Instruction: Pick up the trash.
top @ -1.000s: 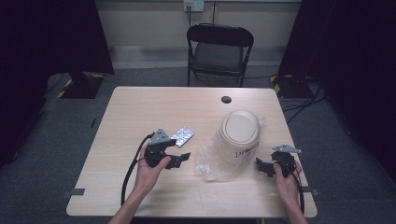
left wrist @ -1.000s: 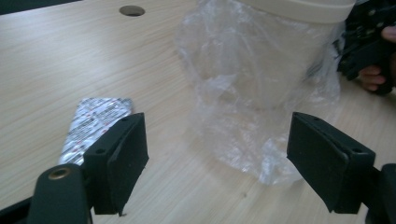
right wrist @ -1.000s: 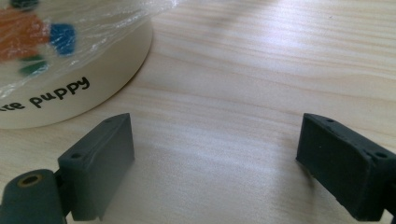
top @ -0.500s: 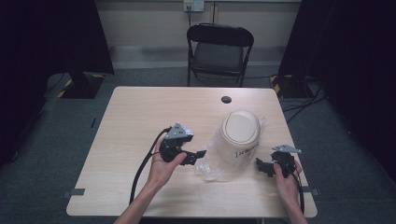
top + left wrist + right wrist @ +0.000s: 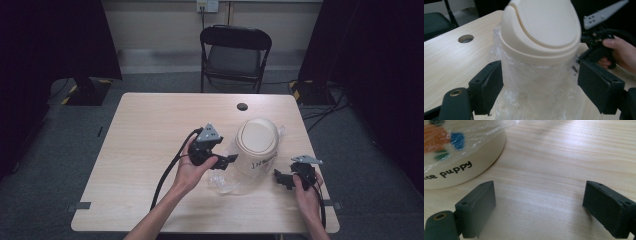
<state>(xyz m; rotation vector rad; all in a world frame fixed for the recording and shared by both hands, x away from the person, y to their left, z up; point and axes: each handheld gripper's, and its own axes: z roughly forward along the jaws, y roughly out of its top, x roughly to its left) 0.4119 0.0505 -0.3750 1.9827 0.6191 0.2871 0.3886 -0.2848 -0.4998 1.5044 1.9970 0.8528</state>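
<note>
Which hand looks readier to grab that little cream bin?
Probably the left. Its tongs stand open around the plastic-wrapped bin, while the right tongs point at bare table beside the bin's base.

Light wood table (image 5: 150, 130) with a round cable hole (image 5: 242, 106) near the far edge. Black folding chair (image 5: 235, 52) behind it, grey carpet floor (image 5: 55, 150), beige wall (image 5: 160, 20) (outlet (image 5: 207, 5) up top), dark curtains (image 5: 50, 40) both sides.
</note>
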